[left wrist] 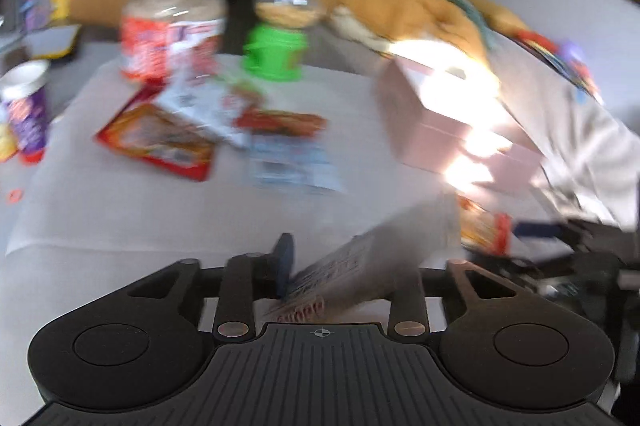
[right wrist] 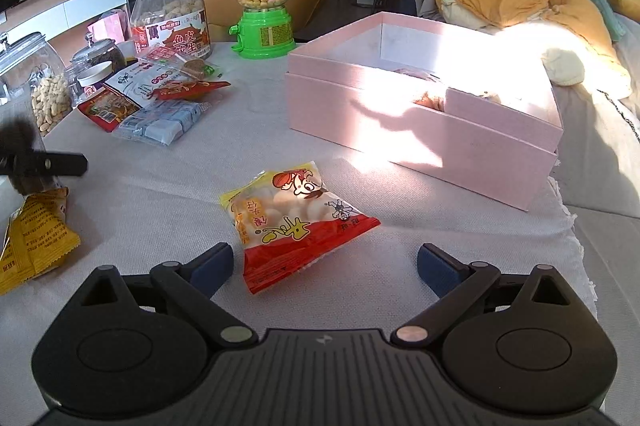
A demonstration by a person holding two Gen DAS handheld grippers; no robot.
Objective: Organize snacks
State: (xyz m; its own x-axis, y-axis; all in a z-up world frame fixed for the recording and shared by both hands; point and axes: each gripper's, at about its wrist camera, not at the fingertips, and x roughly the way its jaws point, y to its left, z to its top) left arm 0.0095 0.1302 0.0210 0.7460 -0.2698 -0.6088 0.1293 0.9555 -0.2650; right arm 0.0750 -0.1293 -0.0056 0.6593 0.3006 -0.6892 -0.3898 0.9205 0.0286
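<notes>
Currently the left gripper pinches a yellow sachet for transfer, while the right gripper, jaws wide, straddles the red-and-yellow snack bag lying near the pink box.

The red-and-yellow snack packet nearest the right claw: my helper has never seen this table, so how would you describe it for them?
Start at the big open pink cardboard box on the cloth-covered table. In front of it, alone on bare cloth, lies the red-and-yellow plastic snack packet showing white round snacks. Unlike the packets piled by the jars, it has a cartoon figure and sits between the open right claw fingers.
</notes>
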